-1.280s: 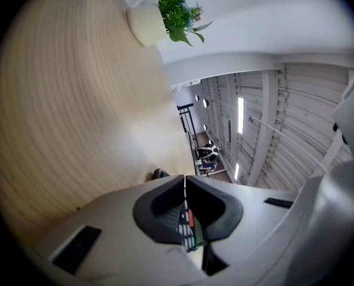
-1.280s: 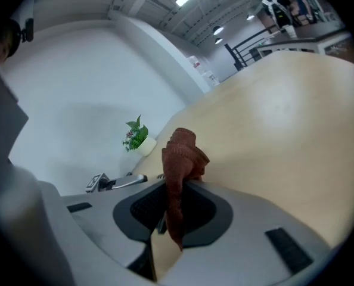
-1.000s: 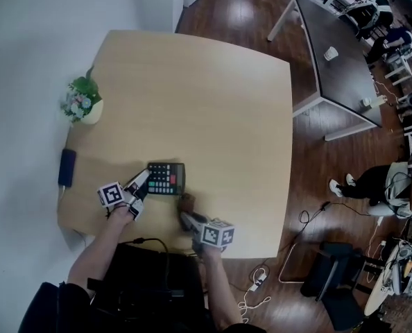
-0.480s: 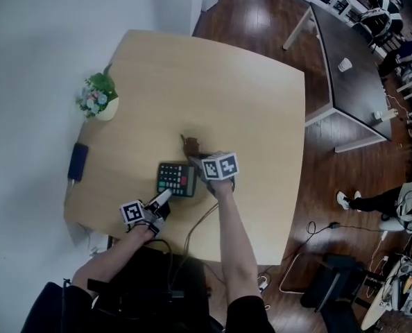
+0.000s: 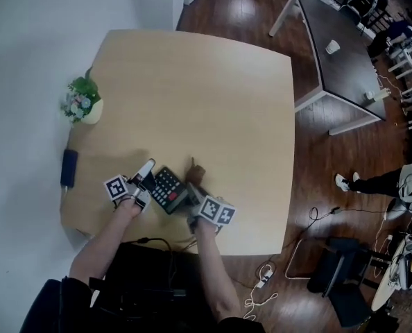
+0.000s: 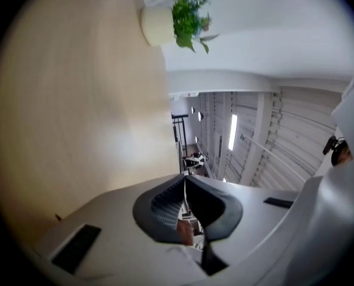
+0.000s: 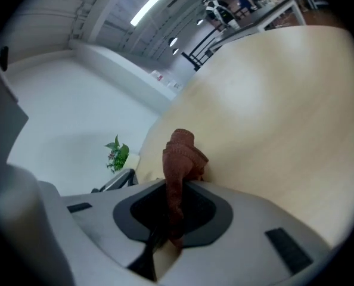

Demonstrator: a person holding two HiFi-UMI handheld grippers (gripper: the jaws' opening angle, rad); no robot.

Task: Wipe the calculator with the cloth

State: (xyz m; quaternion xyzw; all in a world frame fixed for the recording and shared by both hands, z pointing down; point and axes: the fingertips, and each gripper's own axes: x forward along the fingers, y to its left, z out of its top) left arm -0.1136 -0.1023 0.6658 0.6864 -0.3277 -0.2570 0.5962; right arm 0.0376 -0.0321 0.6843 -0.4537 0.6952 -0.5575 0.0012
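The table (image 5: 213, 103) is bare from its middle out to the 12 and 3 o'clock edges, with only a potted plant (image 5: 81, 104) at the 9 o'clock edge and a dark flat object (image 5: 68, 167) at the 8 o'clock edge. The calculator (image 5: 167, 188) lies tilted close to the 6 o'clock edge, between the two tools. The left tool (image 5: 148, 166), clenched on nothing, sits just beside the calculator at its 10 o'clock, while the right tool (image 5: 192, 190) at its 3 o'clock grasps the brown cloth (image 5: 194, 172), which hangs just beside the calculator's right edge.
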